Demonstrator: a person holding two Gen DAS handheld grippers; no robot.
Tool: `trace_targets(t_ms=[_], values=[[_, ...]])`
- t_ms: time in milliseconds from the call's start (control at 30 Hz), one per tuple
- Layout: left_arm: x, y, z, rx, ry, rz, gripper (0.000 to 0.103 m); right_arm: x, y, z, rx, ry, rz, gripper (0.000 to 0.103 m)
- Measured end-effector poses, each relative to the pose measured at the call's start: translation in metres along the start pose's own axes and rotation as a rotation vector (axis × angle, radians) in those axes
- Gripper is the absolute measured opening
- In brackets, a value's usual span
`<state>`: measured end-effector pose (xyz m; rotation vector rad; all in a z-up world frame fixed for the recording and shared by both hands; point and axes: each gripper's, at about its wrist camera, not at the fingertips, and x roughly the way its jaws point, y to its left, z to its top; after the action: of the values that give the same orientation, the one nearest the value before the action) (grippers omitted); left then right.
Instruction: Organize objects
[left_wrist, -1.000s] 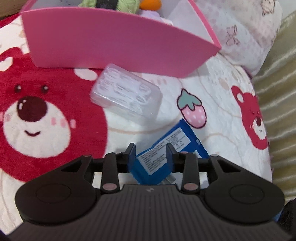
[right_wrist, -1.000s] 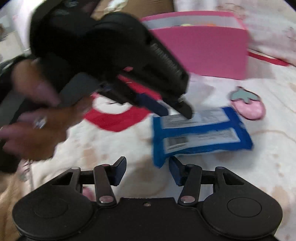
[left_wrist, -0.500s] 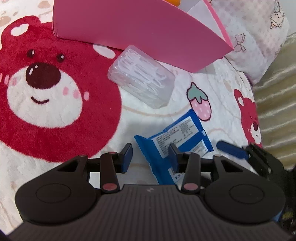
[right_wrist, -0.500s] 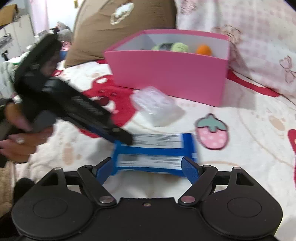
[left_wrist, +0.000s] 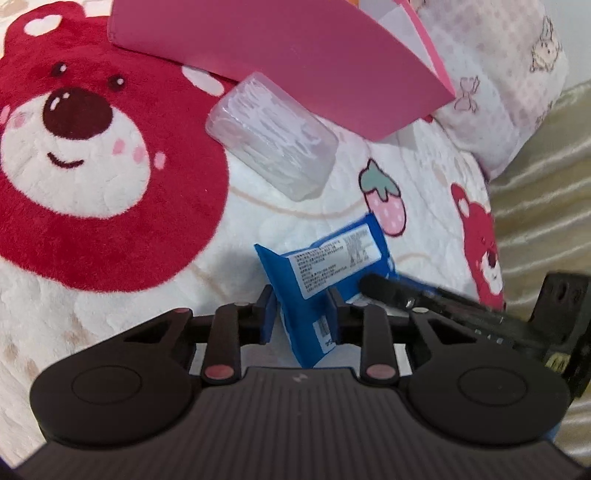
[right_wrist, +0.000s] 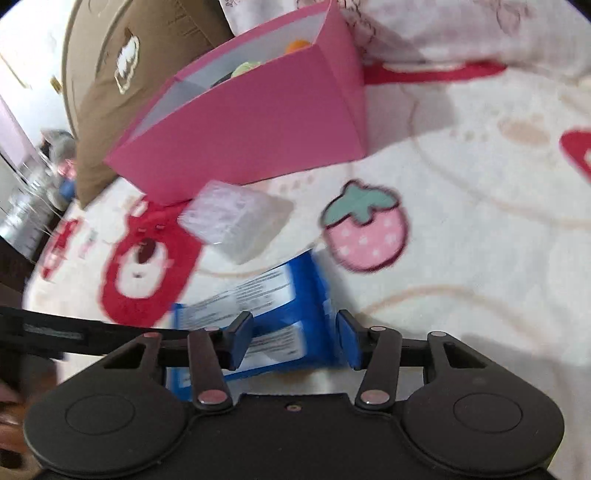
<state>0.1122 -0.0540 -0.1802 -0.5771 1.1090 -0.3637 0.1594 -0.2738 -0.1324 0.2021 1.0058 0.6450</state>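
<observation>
Left wrist view shows the left tool (left_wrist: 301, 314) pinching one end of the blue packet (left_wrist: 332, 262), and that end is tipped up off the bed blanket (left_wrist: 110, 295). Its blue pads have just squeezed in on the packet. The right tool (right_wrist: 295, 338) sits at the other end of the same packet (right_wrist: 280, 314). Its pads have just come closer too, with the packet between them, but I cannot tell if they press on it yet.

The clear plastic case (left_wrist: 273, 136) lies close by on the blanket, just in front of the pink box (left_wrist: 295, 62). The box already has some small soft things in it.

I think the step now is to lift the packet and put it in the pink box. To do it well, only one tool needs to carry it. The other should let go first, so the packet does not get pulled two ways. Lift it high enough to pass over the clear case and the box wall, then drop it inside.
</observation>
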Motion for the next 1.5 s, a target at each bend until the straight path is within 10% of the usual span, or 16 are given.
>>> trace_targets(t_ms=[200, 633, 1300, 1500], values=[[-0.012, 0.006, 0.000, 0.029, -0.015, 0.129, 0.024, 0.002, 0.027, -0.020, -0.011, 0.016, 0.015, 0.049], [-0.021, 0.023, -0.006, 0.035, -0.015, 0.124, 0.024, 0.012, 0.059, -0.041, -0.044, 0.011, -0.133, 0.039], [-0.023, 0.028, -0.016, 0.031, -0.022, 0.085, 0.024, 0.007, 0.064, -0.052, -0.069, -0.031, -0.176, 0.072], [-0.024, 0.016, -0.021, 0.092, -0.051, 0.109, 0.022, 0.008, 0.071, -0.051, -0.034, -0.049, -0.172, 0.043]])
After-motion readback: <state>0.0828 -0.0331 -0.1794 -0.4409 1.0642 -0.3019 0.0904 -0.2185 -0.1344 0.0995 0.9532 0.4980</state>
